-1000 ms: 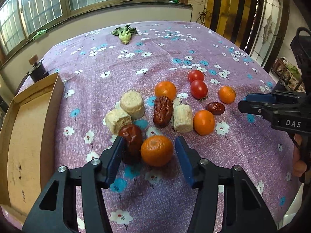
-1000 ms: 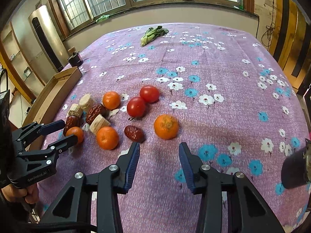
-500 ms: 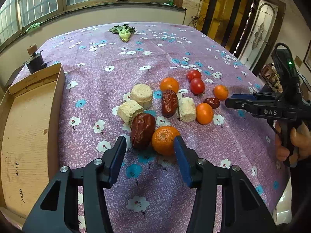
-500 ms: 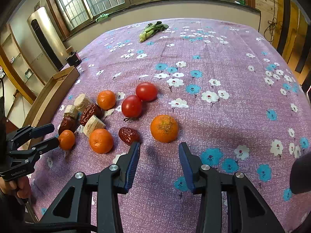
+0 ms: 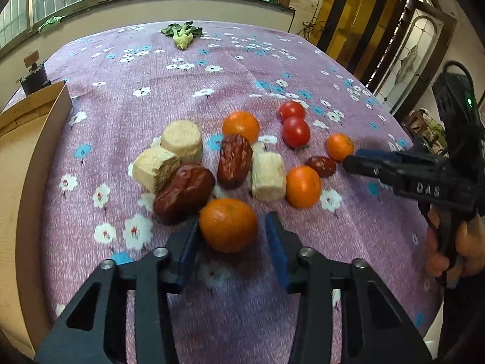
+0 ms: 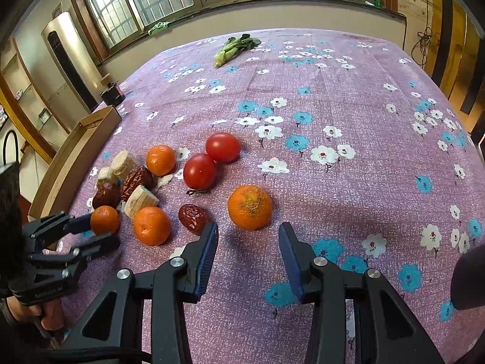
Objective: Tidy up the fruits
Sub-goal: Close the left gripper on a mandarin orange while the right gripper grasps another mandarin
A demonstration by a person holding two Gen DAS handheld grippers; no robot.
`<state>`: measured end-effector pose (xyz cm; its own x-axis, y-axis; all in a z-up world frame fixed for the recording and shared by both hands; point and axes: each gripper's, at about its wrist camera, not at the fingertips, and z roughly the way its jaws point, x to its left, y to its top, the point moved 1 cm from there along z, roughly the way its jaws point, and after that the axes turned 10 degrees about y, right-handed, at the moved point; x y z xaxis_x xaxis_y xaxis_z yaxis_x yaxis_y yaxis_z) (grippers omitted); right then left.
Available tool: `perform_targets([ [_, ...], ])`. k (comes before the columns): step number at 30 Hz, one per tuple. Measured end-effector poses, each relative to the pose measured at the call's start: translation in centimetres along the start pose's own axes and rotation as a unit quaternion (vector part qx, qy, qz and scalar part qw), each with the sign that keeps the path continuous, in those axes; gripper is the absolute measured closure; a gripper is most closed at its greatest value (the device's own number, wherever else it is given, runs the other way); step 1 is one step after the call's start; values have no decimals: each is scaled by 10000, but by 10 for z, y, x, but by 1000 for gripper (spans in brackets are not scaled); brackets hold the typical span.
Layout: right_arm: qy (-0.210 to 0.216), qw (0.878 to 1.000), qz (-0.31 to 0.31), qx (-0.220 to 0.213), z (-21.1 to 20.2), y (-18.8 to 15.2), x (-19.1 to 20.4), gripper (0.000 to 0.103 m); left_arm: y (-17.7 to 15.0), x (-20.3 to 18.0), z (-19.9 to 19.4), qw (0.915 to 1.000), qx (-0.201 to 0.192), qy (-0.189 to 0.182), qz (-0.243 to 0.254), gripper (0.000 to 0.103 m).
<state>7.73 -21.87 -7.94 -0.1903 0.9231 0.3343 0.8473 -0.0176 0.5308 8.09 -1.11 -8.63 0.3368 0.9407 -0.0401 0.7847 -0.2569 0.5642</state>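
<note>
Fruits lie in a cluster on the purple flowered cloth. My left gripper (image 5: pixel 232 236) is open around a near tangerine (image 5: pixel 228 224), which sits on the cloth between the fingers; it also shows in the right wrist view (image 6: pixel 104 220). A large red date (image 5: pixel 183 192) touches it on the left. My right gripper (image 6: pixel 248 244) is open just short of another tangerine (image 6: pixel 250 207), which also shows in the left wrist view (image 5: pixel 339 146). Two tomatoes (image 6: pixel 199 170) (image 6: pixel 222 146), other tangerines (image 6: pixel 151 225) (image 6: pixel 160 160), dates (image 6: pixel 194 218) and pale corn pieces (image 5: pixel 268 176) lie between.
A cardboard box (image 5: pixel 21 163) stands at the table's left edge; it also shows in the right wrist view (image 6: pixel 75 148). A green leafy vegetable (image 6: pixel 233 48) lies at the far side. A small dark object (image 5: pixel 33 75) stands behind the box. The table's right edge (image 5: pixel 403 127) is close.
My left gripper has moved forward and its fingers now flank the near tangerine. My right gripper has moved closer to the right tangerine. Both stayed open.
</note>
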Motion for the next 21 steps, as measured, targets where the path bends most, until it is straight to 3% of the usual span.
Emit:
perform_targets([
  [4,71,9999,-28,68,6,0,2,60,4,6,3,9997,3,-219,-93,70],
  [10,-80,9999,-125,44,16,7,5,61,4,1,2,9999,-70,-151,46,70],
  [21,-283,9994,-179,-77,18,14,8,72,2,-2,1,9999,-103,-102,-3,72],
])
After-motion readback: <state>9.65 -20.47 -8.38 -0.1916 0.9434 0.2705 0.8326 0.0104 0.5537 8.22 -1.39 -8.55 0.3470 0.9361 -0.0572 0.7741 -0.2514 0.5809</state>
